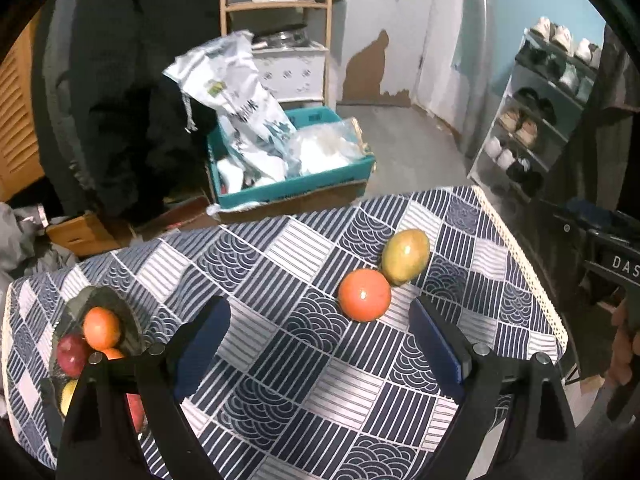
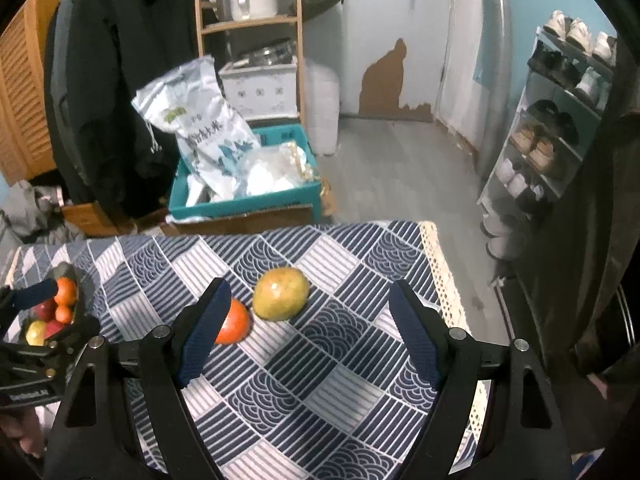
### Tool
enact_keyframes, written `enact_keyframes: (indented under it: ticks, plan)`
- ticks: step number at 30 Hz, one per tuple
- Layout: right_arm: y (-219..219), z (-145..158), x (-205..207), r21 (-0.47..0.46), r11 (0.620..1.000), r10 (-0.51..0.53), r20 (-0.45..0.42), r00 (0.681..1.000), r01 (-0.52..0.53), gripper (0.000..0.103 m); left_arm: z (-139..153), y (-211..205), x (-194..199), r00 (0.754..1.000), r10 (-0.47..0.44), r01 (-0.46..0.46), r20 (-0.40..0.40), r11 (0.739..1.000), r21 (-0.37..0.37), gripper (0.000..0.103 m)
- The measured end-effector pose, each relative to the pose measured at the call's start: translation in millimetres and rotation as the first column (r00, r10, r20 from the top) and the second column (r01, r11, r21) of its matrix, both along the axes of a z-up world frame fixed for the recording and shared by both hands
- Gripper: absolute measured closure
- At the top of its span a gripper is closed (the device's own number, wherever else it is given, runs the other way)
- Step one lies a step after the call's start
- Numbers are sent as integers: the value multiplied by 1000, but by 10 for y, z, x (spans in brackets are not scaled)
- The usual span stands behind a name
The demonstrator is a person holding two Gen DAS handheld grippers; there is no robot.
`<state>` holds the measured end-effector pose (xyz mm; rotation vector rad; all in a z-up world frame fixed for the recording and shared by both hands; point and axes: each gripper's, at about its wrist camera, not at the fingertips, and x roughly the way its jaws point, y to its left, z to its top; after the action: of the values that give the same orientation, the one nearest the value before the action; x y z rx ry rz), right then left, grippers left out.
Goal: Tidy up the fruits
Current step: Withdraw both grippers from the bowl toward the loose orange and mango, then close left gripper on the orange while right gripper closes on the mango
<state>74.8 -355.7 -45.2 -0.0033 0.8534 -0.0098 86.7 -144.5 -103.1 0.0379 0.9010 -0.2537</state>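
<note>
An orange (image 1: 364, 295) and a yellow-green mango (image 1: 405, 256) lie touching on the blue patterned tablecloth (image 1: 288, 368). My left gripper (image 1: 318, 326) hangs open above the cloth, the orange just ahead between its fingers' lines. A dark bowl (image 1: 100, 300) at the left holds oranges, a red apple and a yellow fruit. In the right wrist view my right gripper (image 2: 308, 312) is open over the cloth; the mango (image 2: 281, 294) sits ahead, and the orange (image 2: 236, 324) is half hidden behind the left finger (image 2: 204, 336). The bowl (image 2: 66, 270) shows at far left.
The table's lace-trimmed right edge (image 2: 436, 264) drops to the floor. Beyond the far edge stand a teal crate (image 1: 292, 188) with bags, a wooden shelf (image 1: 276, 4), a dark hanging coat (image 1: 120, 80) and a shoe rack (image 1: 536, 120).
</note>
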Motion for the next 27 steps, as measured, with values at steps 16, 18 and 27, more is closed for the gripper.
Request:
enact_keyframes:
  ticks: [16, 18, 27]
  plan:
    - [-119, -940, 486, 65, 998, 3, -215, 977, 12, 22, -725, -364, 426, 989, -49, 53, -140, 998, 28, 11]
    - [-108, -1039, 537, 67, 998, 2, -236, 972, 14, 22, -800, -388, 484, 986, -46, 50, -160, 999, 21, 11]
    - [-201, -1304, 676, 92, 994, -35, -288, 957, 64, 22, -1067, -528, 707, 975, -56, 56, -213, 998, -2, 11]
